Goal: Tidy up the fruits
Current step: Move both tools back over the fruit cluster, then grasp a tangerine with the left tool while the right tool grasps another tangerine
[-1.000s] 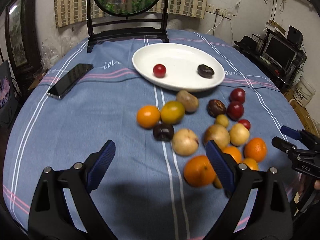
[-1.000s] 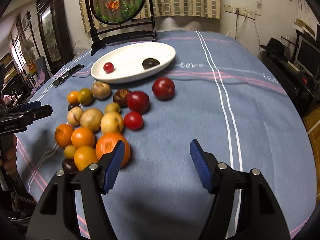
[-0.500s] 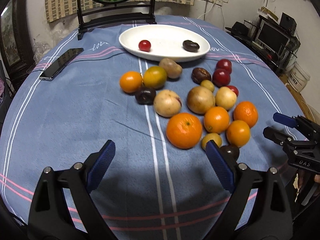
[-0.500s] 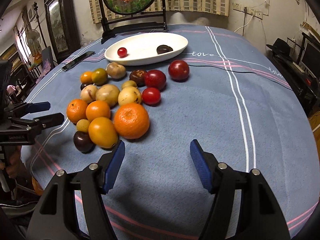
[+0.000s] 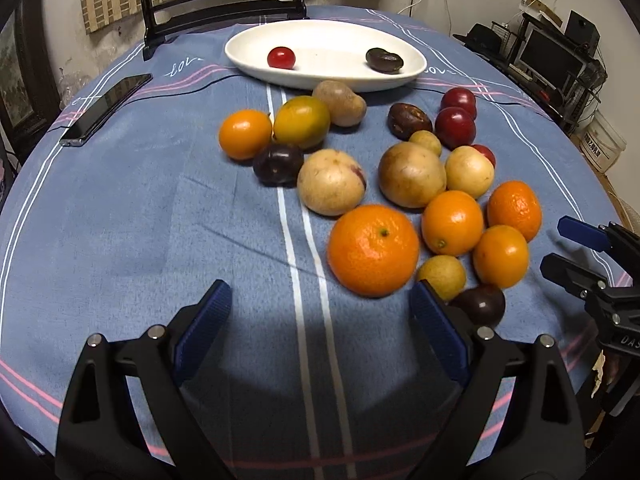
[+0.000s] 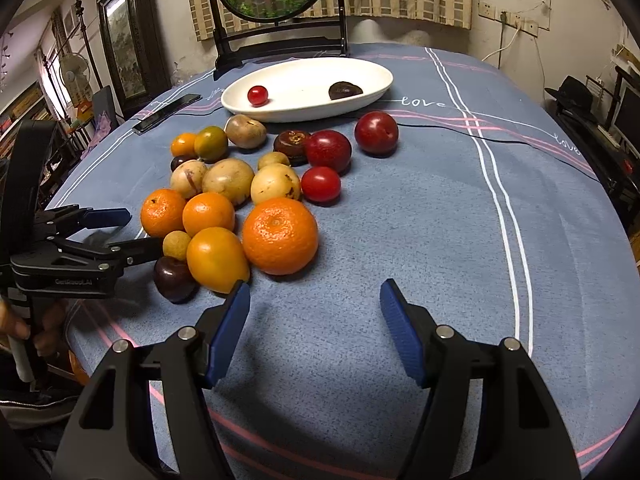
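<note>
Left gripper (image 5: 320, 320): my jaws wide, empty, orange (image 5: 374, 250) just ahead.
Right gripper (image 6: 314, 316): my jaws apart, holding nothing, over cloth (image 6: 400, 232).

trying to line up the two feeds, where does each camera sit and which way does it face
Left wrist: sits on the left gripper, angled down over the near table edge toward the white plate; its own open jaws show below, the right gripper at the right edge.
Right wrist: sits on the right gripper, angled down at the tablecloth beside the fruit; its own open jaws show, plus the left gripper and a hand at the left.
Shared: plate, big orange, phone.
</note>
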Tool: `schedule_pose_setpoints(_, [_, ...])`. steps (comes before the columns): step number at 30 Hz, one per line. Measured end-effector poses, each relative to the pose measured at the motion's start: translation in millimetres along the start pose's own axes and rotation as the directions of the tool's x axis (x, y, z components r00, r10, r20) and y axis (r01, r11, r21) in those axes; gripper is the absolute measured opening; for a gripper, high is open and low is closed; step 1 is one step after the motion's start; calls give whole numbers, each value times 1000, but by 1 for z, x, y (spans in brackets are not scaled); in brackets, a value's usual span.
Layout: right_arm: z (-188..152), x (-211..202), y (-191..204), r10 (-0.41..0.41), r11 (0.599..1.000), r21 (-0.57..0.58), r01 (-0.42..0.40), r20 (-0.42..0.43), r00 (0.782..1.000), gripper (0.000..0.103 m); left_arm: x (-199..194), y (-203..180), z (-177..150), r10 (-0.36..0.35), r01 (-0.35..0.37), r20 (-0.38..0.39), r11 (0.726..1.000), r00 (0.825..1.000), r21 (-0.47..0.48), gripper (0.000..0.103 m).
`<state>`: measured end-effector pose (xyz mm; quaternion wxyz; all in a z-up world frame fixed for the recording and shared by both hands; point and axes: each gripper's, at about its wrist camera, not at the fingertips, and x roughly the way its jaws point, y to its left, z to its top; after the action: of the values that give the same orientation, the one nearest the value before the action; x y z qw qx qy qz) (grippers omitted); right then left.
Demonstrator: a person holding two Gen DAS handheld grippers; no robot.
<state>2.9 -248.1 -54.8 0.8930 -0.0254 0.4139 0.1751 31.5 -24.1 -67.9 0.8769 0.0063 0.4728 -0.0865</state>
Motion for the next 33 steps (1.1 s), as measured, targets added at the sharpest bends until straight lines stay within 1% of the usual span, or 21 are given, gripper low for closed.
schedule_pose_setpoints(5, [1, 3, -2, 0, 1000, 5, 0, -3, 1000, 68, 6, -1, 7, 3, -3, 6, 1000, 1000, 4, 92])
schedule_pose_setpoints(7, [1, 4, -2, -2, 1000, 5, 2, -4, 1000, 68, 6, -3, 10, -8, 8, 12, 1000, 1000, 9, 86])
schedule_pose_setpoints(8, [1, 4, -3, -3, 1000, 6, 3, -5, 1000, 68, 6, -4, 12, -21, 21, 20, 1000, 1000, 17, 77])
schedule_pose_setpoints(9, [1, 4, -3, -5, 1000, 6, 5, -5, 1000, 68, 5, -7, 12, -35, 34, 28, 999, 999, 27, 66])
schedule_pose_setpoints(10, [2, 4, -3, -8, 1000, 6, 8, -5, 1000, 68, 4, -9, 13, -44, 43, 32, 999, 999, 34, 60])
schedule_pose_setpoints(11, [2, 4, -3, -10, 1000, 6, 10, -5, 1000, 68, 3, -12, 13, -67, 65, 36, 997, 997, 46, 45])
schedule_pose_setpoints(13, [2, 4, -4, -14, 1000, 8, 14, -7, 1000, 68, 2, -16, 12, -57, 55, 38, 997, 998, 56, 44])
schedule_pose_setpoints(18, [3, 5, -2, -32, 999, -3, 32, -12, 999, 68, -6, -8, 8, -79, 78, 44, 997, 996, 26, 44])
schedule_pose_setpoints(21, [2, 13, 2, -80, 996, -32, 78, -44, 996, 68, -11, -3, 7, -68, 67, 55, 998, 996, 21, 44])
schedule_pose_setpoints(27, [3, 23, 10, -95, 994, -68, 91, -68, 993, 68, -11, 4, 3, -75, 75, 49, 997, 996, 3, 44])
schedule_pose_setpoints(33, [17, 36, 20, -99, 991, -95, 92, -71, 993, 68, -8, 7, 1, -87, 87, 43, 996, 995, -5, 44])
